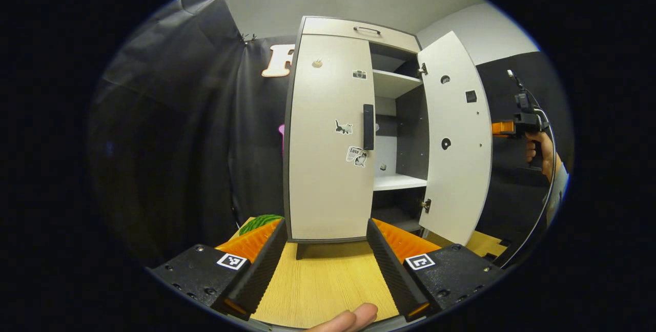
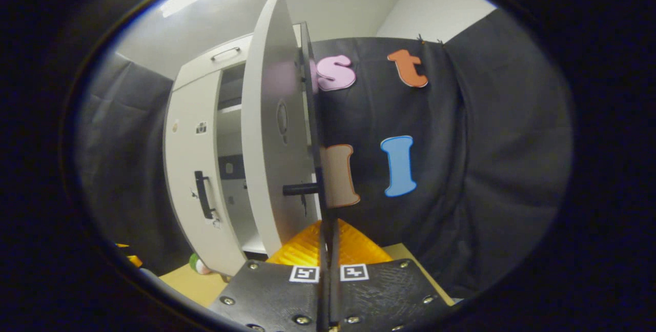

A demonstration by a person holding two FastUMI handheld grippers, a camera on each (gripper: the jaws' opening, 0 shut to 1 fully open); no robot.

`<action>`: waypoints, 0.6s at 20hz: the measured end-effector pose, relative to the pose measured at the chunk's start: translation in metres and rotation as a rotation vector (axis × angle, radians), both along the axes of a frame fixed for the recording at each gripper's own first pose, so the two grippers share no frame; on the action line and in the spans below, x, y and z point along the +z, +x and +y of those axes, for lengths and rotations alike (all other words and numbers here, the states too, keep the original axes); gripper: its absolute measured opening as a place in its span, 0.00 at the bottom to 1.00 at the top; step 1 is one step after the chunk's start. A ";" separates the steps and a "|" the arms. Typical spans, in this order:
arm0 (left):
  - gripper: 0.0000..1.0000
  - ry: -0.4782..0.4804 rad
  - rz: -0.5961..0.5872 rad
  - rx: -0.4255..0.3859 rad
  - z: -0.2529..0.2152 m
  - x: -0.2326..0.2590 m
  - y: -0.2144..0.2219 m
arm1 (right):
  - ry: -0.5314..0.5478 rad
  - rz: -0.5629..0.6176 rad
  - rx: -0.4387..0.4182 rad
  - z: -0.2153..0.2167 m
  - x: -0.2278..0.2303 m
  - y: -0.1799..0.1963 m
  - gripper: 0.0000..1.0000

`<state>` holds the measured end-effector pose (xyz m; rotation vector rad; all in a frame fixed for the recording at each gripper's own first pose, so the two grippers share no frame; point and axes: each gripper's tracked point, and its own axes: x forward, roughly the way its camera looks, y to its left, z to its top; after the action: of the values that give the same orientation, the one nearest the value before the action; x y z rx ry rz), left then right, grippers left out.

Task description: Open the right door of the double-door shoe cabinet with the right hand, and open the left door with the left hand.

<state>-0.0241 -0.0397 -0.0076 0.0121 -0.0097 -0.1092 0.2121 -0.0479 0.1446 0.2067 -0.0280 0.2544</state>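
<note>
Left gripper (image 1: pixel 325 265) spread wide before left door (image 1: pixel 330 137).

- The left gripper view faces the shoe cabinet (image 1: pixel 359 137) head-on from low over the wooden table (image 1: pixel 328 281), near its front.
- The right gripper view looks along the edge of the cabinet's open right door (image 2: pixel 274 132), very close (tilted upward).
- Both views share the cabinet's closed left door (image 1: pixel 330 137) and shelves.

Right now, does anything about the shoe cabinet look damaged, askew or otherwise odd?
Nothing stands out. The right door stands open on its hinges and the left door is shut and straight. The shelves inside look level. The stickers on the left door seem deliberate.
</note>
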 end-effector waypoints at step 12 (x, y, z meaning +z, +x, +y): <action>0.96 -0.035 -0.074 0.091 0.021 0.037 0.046 | -0.105 -0.126 -0.054 -0.031 0.007 -0.045 0.18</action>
<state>0.0218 -0.0188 0.0298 -0.0185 -0.0844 -0.0179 0.1672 -0.0787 0.1518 0.0851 -0.1447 0.2144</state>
